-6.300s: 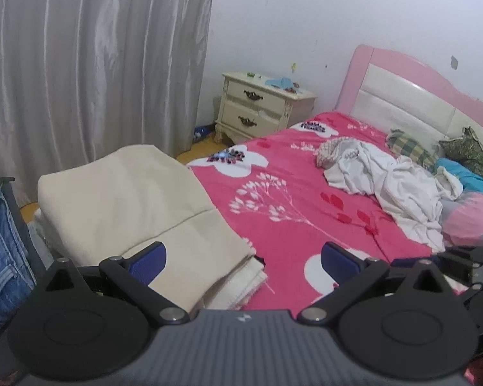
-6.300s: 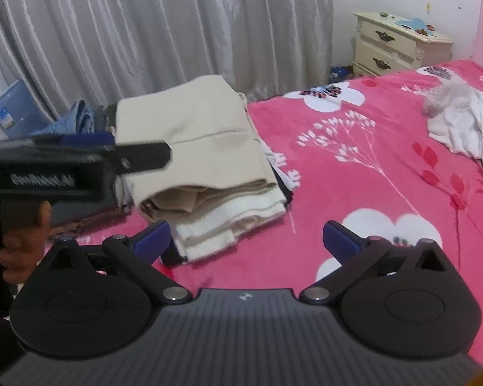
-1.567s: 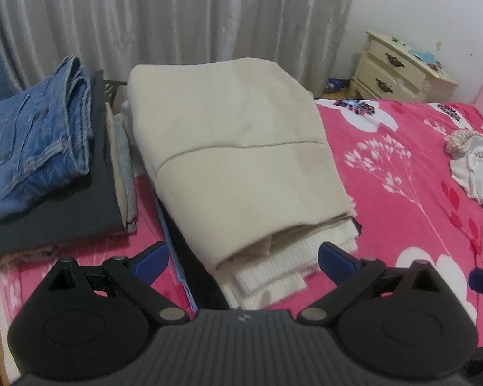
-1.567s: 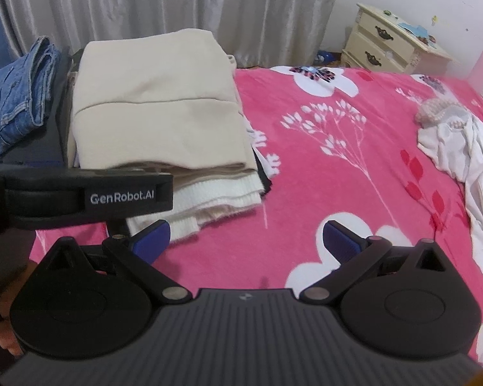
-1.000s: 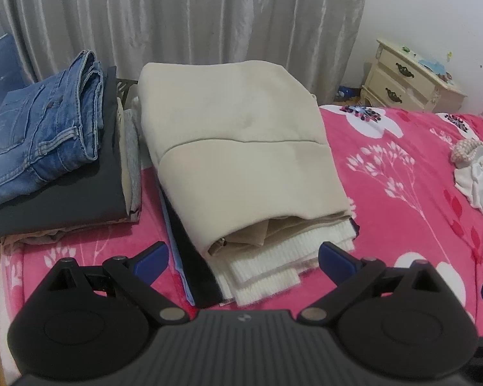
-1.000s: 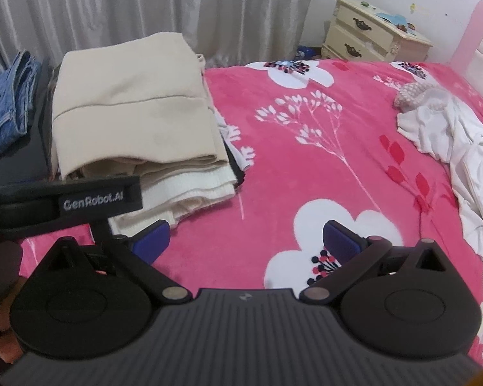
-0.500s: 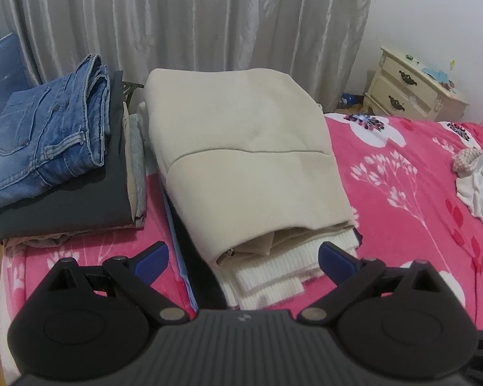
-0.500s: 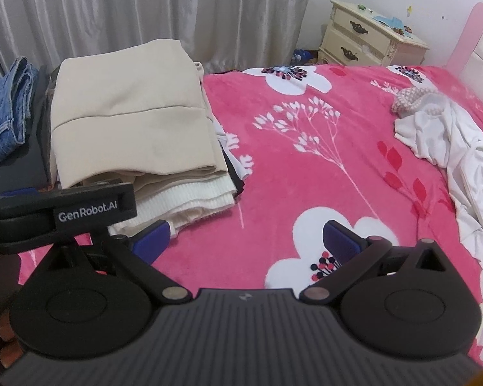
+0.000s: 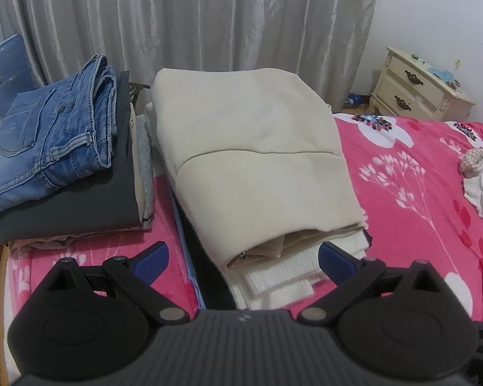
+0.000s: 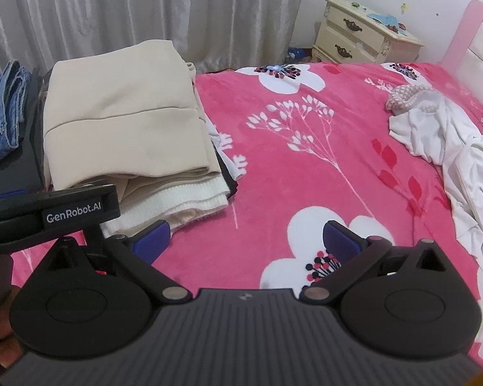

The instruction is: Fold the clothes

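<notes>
A folded beige garment (image 9: 251, 160) tops a stack with a white knit (image 9: 280, 273) and dark pieces beneath, at the foot of the pink flowered bed (image 10: 306, 160). To its left lies a second stack: folded blue jeans (image 9: 51, 135) on dark grey cloth (image 9: 80, 206). Unfolded white clothes (image 10: 460, 148) sprawl at the bed's right side. My left gripper (image 9: 241, 257) hangs open just short of the beige stack's near edge, holding nothing. My right gripper (image 10: 246, 238) is open and empty over bare blanket, right of the beige stack (image 10: 122, 122). The left tool's body (image 10: 48, 212) shows at its left.
Grey curtains (image 9: 193, 19) hang behind the stacks. A cream nightstand (image 10: 364, 37) stands in the far corner beside the pink headboard (image 10: 476, 41). A blue water jug (image 9: 6, 70) stands at far left. A hand's fingers (image 10: 3, 337) show at the lower left of the right wrist view.
Both grippers have stayed open and empty. The left view has swung from the bed's head towards the two stacks and pulled back slightly. The right view has drifted right over the blanket.
</notes>
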`<state>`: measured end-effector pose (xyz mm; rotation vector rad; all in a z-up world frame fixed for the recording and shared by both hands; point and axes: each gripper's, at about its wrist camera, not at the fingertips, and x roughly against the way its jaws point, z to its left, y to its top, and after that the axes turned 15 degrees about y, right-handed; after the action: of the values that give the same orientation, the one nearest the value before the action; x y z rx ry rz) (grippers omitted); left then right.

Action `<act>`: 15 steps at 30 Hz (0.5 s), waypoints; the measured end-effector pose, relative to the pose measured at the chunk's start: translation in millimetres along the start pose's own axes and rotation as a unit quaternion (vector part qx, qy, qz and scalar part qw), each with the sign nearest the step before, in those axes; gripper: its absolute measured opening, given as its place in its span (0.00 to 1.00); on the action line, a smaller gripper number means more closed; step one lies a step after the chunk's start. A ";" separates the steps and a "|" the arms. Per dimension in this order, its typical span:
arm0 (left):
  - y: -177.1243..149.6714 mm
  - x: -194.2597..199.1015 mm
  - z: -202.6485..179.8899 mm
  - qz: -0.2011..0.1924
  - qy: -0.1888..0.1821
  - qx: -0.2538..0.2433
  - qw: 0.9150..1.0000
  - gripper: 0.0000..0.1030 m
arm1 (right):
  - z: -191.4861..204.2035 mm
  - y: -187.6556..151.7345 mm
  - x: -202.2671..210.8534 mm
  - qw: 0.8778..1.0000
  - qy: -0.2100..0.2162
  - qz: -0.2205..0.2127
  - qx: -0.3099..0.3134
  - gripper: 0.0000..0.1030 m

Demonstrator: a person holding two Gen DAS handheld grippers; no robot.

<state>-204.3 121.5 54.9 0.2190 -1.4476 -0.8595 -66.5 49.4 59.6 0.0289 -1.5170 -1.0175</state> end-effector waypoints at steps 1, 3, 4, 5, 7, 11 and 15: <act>0.0 0.3 0.0 0.000 0.000 0.000 1.000 0.97 | 0.3 0.2 0.0 1.000 0.000 0.000 0.001 0.99; 0.5 0.1 0.5 -0.001 0.000 0.000 1.000 0.97 | 0.8 0.8 0.0 1.000 0.000 0.000 0.002 0.99; 0.8 -0.1 0.6 -0.001 0.000 0.000 1.000 0.97 | 1.0 1.1 -0.1 1.000 0.000 0.000 0.003 0.99; 1.2 -0.4 0.8 -0.001 0.000 -0.001 1.000 0.97 | 1.1 1.2 -0.2 1.000 0.000 0.000 0.003 0.99; 1.5 -0.8 1.1 -0.002 0.000 -0.001 1.000 0.97 | 1.2 1.2 -0.5 1.000 0.000 0.000 0.003 0.99; 1.4 -0.6 1.6 -0.001 0.000 -0.001 1.000 0.97 | 1.3 1.4 -0.7 1.000 0.001 0.001 0.004 0.99; 2.1 -1.5 1.8 0.000 -0.001 -0.001 1.000 0.97 | 2.8 2.7 -1.9 1.000 0.001 0.002 0.007 0.99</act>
<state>-205.0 124.5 55.3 0.2170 -1.4477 -0.8614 -66.9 53.7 60.1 0.0366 -1.5224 -1.0049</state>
